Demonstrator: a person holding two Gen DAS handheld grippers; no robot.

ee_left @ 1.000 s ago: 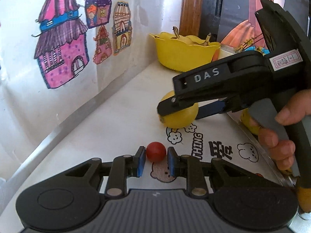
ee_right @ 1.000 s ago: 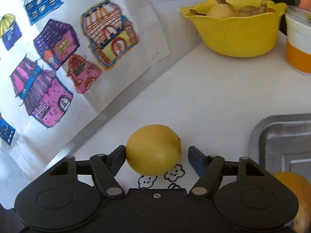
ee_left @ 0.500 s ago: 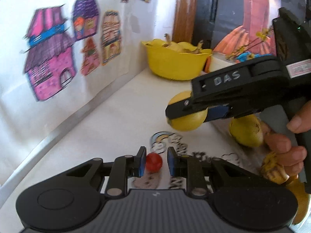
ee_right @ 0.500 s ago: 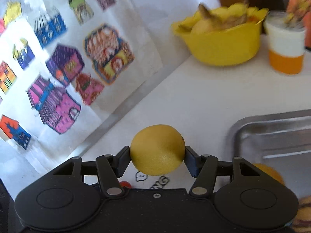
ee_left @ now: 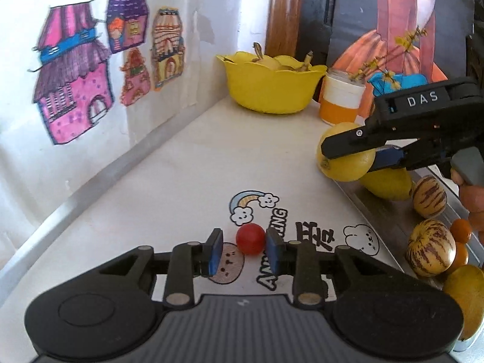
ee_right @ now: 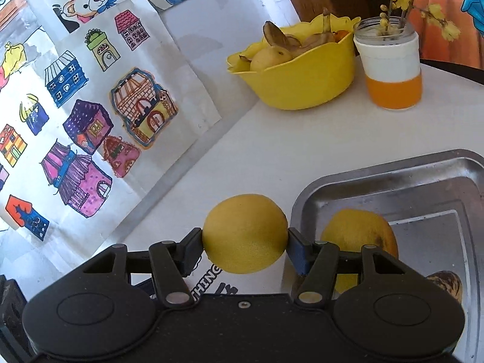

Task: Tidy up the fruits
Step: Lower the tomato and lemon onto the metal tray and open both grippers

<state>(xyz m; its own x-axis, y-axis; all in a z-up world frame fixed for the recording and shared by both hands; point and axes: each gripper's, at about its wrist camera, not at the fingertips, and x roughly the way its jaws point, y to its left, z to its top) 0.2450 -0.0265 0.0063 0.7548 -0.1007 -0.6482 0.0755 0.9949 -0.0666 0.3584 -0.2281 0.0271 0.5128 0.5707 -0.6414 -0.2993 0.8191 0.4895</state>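
White table (ee_left: 196,163) below a drawing-covered wall (ee_left: 75,69) — left fingers (ee_left: 215,249) opening around a tomato (ee_left: 250,238), right fingers (ee_right: 298,252) gripping a lemon (ee_right: 245,233).

My left gripper (ee_left: 243,252) is black with blue pads and a ribbed grey base; my right gripper (ee_right: 244,249) is black, marked "DAS".

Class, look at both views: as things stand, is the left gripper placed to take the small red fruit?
Probably yes. The small red fruit lies between the opening jaws of the left gripper, nothing blocking; the right gripper holds its lemon well aside.
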